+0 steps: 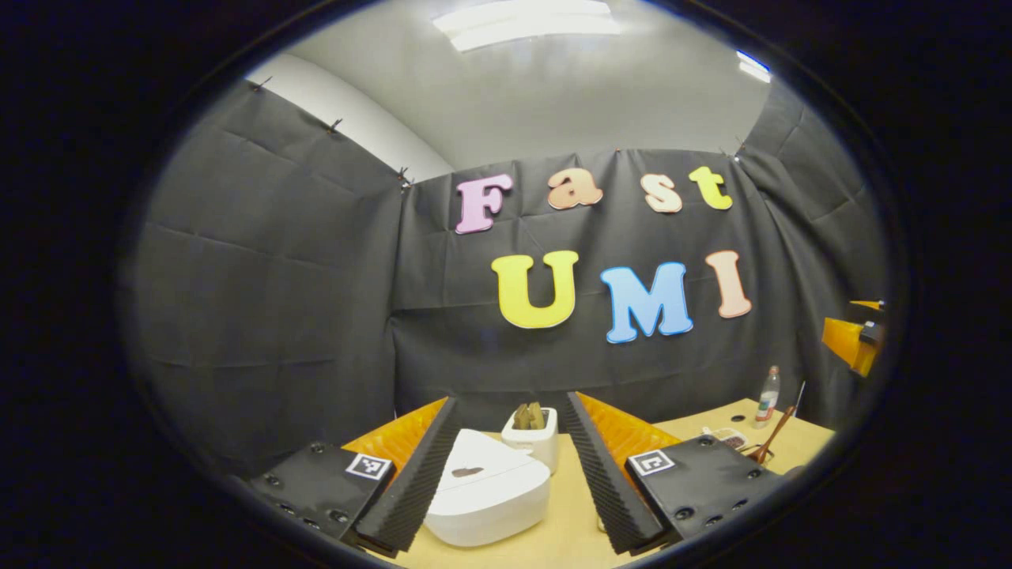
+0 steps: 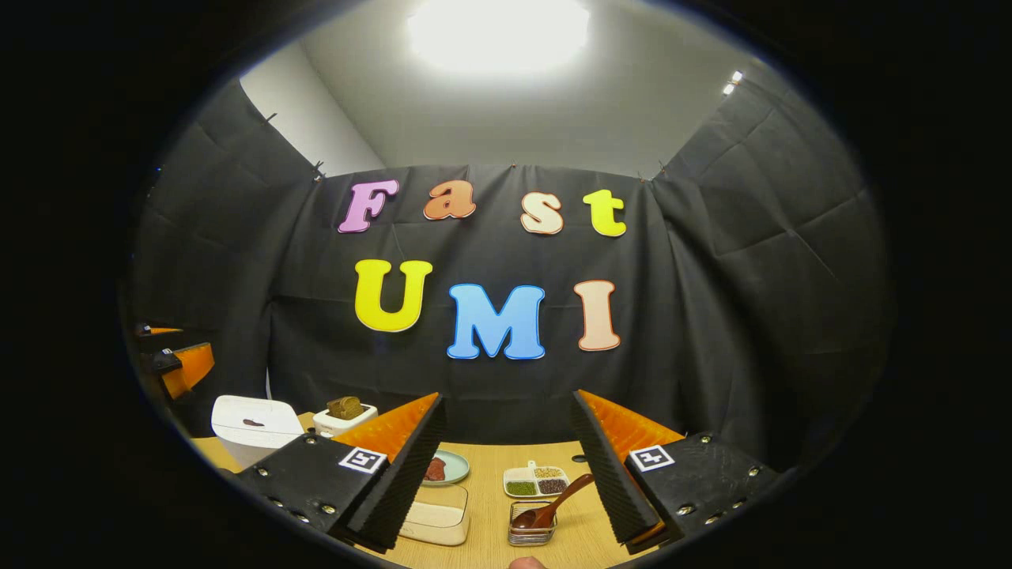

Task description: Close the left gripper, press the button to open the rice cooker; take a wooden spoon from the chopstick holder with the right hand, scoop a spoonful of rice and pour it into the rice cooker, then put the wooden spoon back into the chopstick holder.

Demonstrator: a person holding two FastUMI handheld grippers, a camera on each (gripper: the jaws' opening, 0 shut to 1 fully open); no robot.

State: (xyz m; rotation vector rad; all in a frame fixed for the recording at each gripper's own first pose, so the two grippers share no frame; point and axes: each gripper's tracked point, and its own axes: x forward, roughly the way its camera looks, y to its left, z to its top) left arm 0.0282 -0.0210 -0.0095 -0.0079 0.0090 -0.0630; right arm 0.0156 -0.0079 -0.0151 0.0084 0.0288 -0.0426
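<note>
**Rice cooker shut on the counter, spoon resting in its wire holder**

Rice cooker sits white and closed on the counter, framed between the fingers of the left tool in the left gripper view. Its lid slopes up toward the back wall, with a small dark mark on top. Just behind it stands a white square pot holding brown pieces. The left tool is wide open and holds nothing; bare counter lies between the cooker and the right-hand finger.

In the right gripper view the wooden spoon lies tilted in a small wire chopstick holder, bowl end low and to the left, handle rising up and to the right, its long axis diagonal. The right tool is spread wide with nothing between its fingers, and the spoon shows between them, apart from both. Beside the holder, a clear box holds a pale filling. Behind it a white divided dish carries green, tan and dark grains in separate compartments, and a pale green plate carries something reddish. Open counter runs back to the black wall. At the far left edge the other tool shows above the cooker.
</note>
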